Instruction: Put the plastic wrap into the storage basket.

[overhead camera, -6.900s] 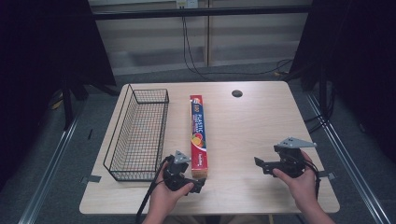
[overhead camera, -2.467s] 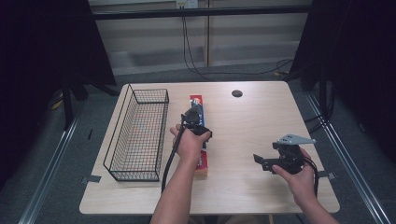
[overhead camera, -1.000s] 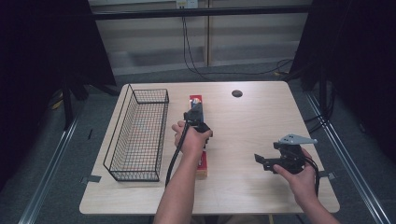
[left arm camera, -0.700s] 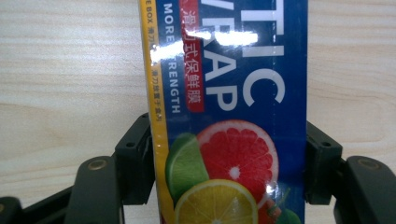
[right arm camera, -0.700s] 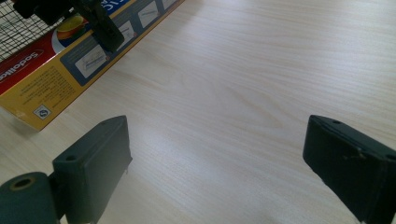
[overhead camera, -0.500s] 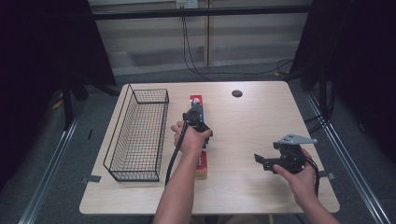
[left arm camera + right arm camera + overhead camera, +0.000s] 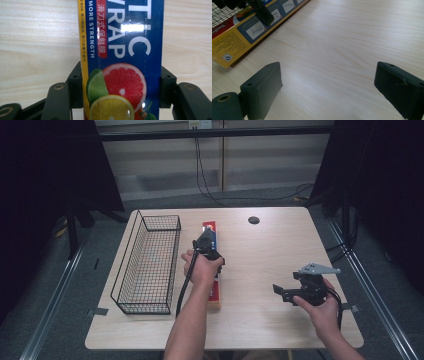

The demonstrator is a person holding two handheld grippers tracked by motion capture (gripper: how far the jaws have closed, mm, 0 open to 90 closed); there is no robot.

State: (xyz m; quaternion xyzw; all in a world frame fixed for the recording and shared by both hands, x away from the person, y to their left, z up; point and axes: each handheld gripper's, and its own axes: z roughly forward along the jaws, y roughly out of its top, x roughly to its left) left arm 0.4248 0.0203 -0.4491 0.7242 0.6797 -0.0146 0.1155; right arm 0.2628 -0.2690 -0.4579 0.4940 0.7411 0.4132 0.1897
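A long plastic-wrap box (image 7: 214, 295), blue and red with citrus pictures, lies lengthwise on the wooden table (image 7: 280, 245) just right of a black wire basket (image 7: 150, 270). My left gripper (image 7: 206, 242) is down over the box's middle. In the left gripper view its jaws press both long sides of the box (image 7: 122, 50), so the left gripper (image 7: 121, 85) is shut on it. My right gripper (image 7: 281, 292) is held at the table's right front, pointing left. It stands open with bare wood between the jaws of the right gripper (image 7: 332, 82). The box's yellow end (image 7: 234, 40) lies off to its left.
The basket holds nothing and takes up the table's left side. A small dark round grommet (image 7: 253, 220) sits in the tabletop at the back. Bare wood stretches between the box and my right gripper. Cables hang behind the table's far edge.
My left gripper went from the table's front edge forward onto the middle of the box; over the last second it has barely moved. The right gripper has stayed in place.
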